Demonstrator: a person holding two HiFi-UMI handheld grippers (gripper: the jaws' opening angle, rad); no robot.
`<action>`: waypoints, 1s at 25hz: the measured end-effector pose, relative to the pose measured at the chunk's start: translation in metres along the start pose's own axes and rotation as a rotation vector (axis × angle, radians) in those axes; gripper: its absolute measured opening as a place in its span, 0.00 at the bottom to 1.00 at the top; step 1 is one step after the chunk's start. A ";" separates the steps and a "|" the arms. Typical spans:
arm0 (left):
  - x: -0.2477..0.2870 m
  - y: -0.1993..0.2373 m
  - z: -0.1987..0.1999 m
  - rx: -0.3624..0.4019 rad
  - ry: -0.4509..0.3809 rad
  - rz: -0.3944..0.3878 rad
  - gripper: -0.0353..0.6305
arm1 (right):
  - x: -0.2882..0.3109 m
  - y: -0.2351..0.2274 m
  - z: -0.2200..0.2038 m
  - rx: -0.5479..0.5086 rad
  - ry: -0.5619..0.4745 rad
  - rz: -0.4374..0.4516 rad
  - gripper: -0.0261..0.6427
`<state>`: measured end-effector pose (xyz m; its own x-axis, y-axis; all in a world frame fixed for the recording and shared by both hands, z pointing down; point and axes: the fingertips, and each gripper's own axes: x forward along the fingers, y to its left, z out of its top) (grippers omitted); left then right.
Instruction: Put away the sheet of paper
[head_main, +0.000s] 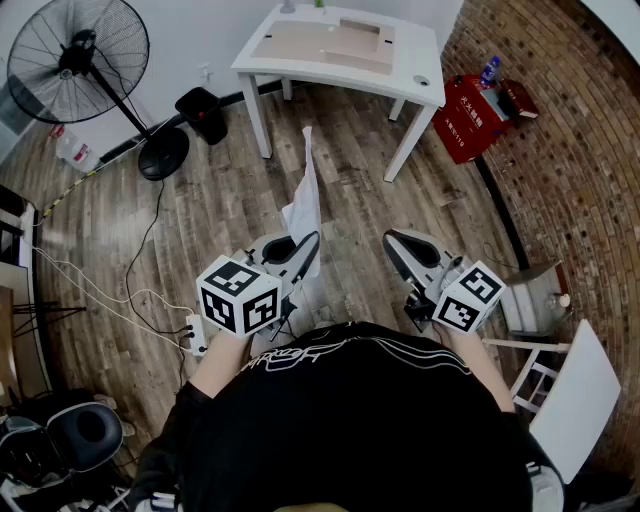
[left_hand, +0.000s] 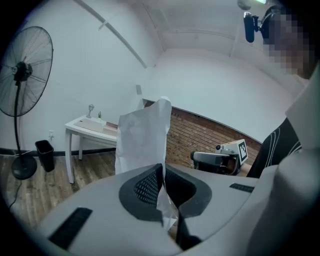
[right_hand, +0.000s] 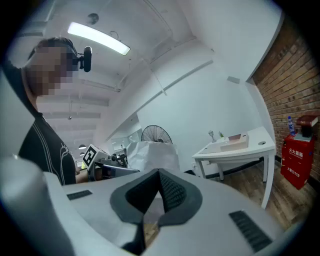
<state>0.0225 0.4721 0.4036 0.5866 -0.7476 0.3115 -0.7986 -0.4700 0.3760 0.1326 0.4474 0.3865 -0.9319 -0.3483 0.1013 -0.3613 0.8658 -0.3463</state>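
Clamps sheet of paper (head_main: 305, 198) upright in left gripper (head_main: 307, 245); holds right gripper (head_main: 396, 243) alongside, jaws together and empty, above wooden floor (head_main: 340, 140).

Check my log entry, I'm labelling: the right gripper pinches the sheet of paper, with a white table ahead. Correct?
No: the left gripper pinches the sheet of paper, with a white table ahead. The left gripper view shows its jaws shut on the sheet.

The left gripper (left_hand: 162, 169) has its jaws pressed together on the lower edge of a crumpled white sheet of paper (left_hand: 142, 137), which stands upright toward twelve o'clock. A standing fan (left_hand: 22, 75) is at ten o'clock, a white table (left_hand: 86, 128) at nine, and the right gripper (left_hand: 220, 157) at three.
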 end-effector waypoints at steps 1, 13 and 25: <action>0.000 -0.002 0.000 0.003 0.001 0.002 0.10 | -0.003 0.000 -0.001 0.000 0.002 0.000 0.04; -0.010 -0.009 0.005 0.043 -0.020 -0.020 0.10 | 0.003 0.009 0.001 -0.031 -0.005 -0.016 0.04; 0.009 0.021 0.002 0.077 0.016 0.029 0.10 | 0.017 -0.032 -0.010 0.042 -0.001 -0.058 0.04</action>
<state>0.0109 0.4551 0.4125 0.5648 -0.7540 0.3353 -0.8228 -0.4835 0.2987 0.1286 0.4170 0.4083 -0.9094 -0.3978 0.1213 -0.4129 0.8284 -0.3785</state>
